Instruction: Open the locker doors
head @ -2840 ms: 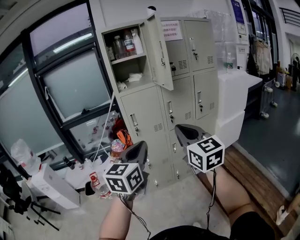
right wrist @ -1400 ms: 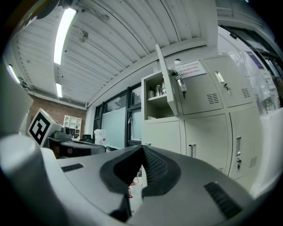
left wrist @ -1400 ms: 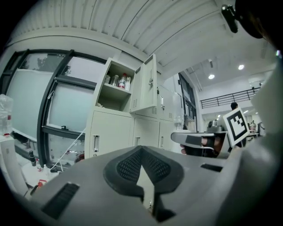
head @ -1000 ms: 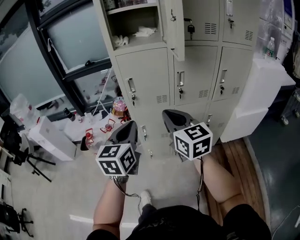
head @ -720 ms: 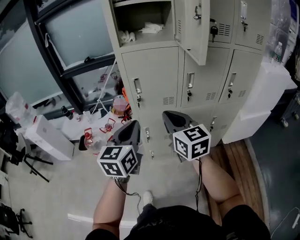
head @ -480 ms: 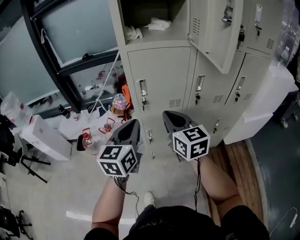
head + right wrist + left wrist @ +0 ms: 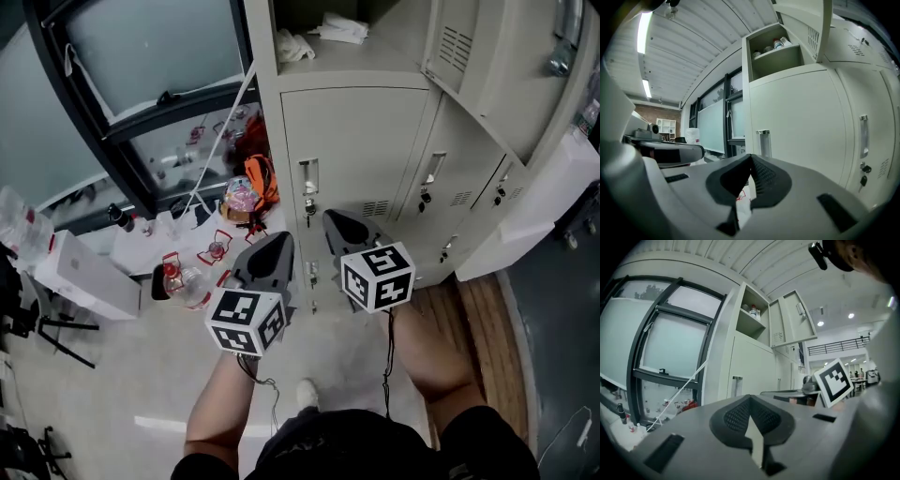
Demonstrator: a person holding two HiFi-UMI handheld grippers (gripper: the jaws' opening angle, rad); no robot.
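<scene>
The beige lockers fill the top of the head view. The upper left compartment stands open, its door swung out to the right. Below it the middle left door is closed, with a metal handle and a key lock under it. My left gripper is shut and empty, low and just left of that handle. My right gripper is shut and empty too, a short way right of the handle and apart from the door. The handle shows just above the right gripper's tips. The left gripper points along the locker front.
Bottles, bags and small clutter lie on the floor left of the lockers, with a white box further left under the dark-framed window. A white cabinet stands right of the lockers. Wooden boards run along the right.
Both grippers have come closer to the lockers and lower, side by side; the middle left door's handle now sits just beyond their tips. Both stayed shut.
</scene>
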